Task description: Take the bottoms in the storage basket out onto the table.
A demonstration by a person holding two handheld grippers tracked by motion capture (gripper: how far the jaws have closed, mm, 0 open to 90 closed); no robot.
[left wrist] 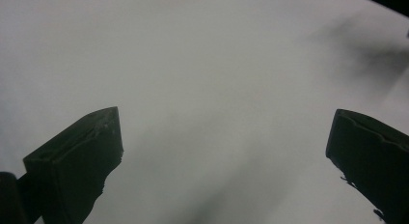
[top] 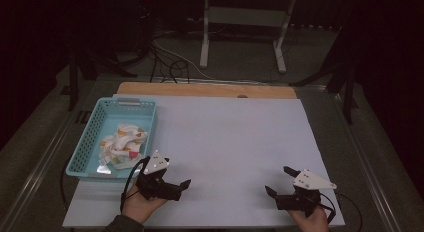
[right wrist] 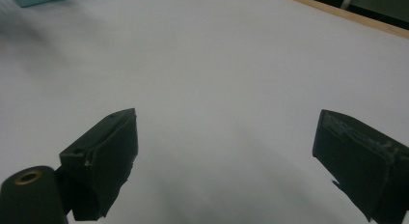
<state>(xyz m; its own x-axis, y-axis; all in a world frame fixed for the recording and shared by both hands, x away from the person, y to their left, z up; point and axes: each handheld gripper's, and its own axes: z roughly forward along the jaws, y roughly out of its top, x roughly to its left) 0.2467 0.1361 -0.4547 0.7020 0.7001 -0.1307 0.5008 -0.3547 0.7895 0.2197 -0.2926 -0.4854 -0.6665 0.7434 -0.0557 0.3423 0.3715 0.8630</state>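
Left tongs (top: 186, 183) agape | right tongs (top: 278, 180) agape | cloth (top: 122, 144) in basket (top: 91, 137)

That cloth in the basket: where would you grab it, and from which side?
Probably from straight above, since the basket walls block the sides. The cloth lies crumpled in a loose heap, so its raised folds near the middle give the jaws something to pinch. The left gripper, open over the table, is nearest to it.

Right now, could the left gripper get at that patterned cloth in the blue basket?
Probably yes: the left gripper is open beside the basket, and the cloth lies uncovered, though it must clear the basket's wall.
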